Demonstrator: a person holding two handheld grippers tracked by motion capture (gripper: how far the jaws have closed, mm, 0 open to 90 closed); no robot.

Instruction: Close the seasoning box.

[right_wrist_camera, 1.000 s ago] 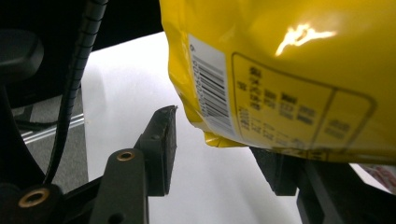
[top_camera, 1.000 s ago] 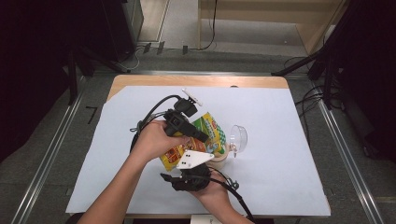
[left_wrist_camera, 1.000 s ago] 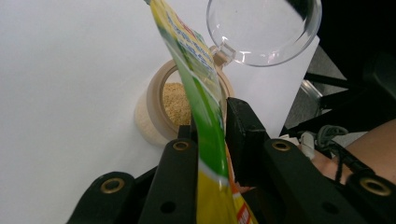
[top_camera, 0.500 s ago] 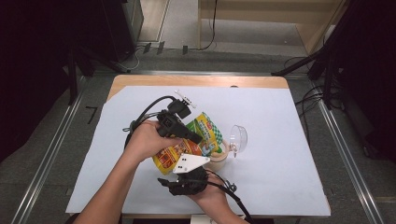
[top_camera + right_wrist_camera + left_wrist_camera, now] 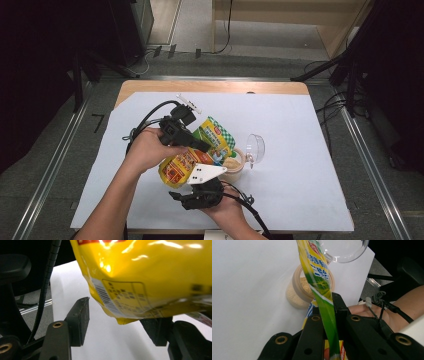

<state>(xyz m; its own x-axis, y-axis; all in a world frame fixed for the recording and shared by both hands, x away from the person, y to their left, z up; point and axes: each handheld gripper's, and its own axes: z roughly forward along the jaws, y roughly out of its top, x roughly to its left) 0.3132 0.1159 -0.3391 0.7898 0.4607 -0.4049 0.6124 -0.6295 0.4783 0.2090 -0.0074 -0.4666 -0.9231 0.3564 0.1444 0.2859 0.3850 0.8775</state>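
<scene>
Left gripper jaws clamp the seasoning packet; right gripper jaws gape beneath it. Keep its mouth over the jar ahead while tipping.

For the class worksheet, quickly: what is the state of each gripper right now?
Left gripper: shut on the yellow-green pouch.
Right gripper: open, its jaws apart beneath the pouch's lower corner, gripping nothing.
</scene>
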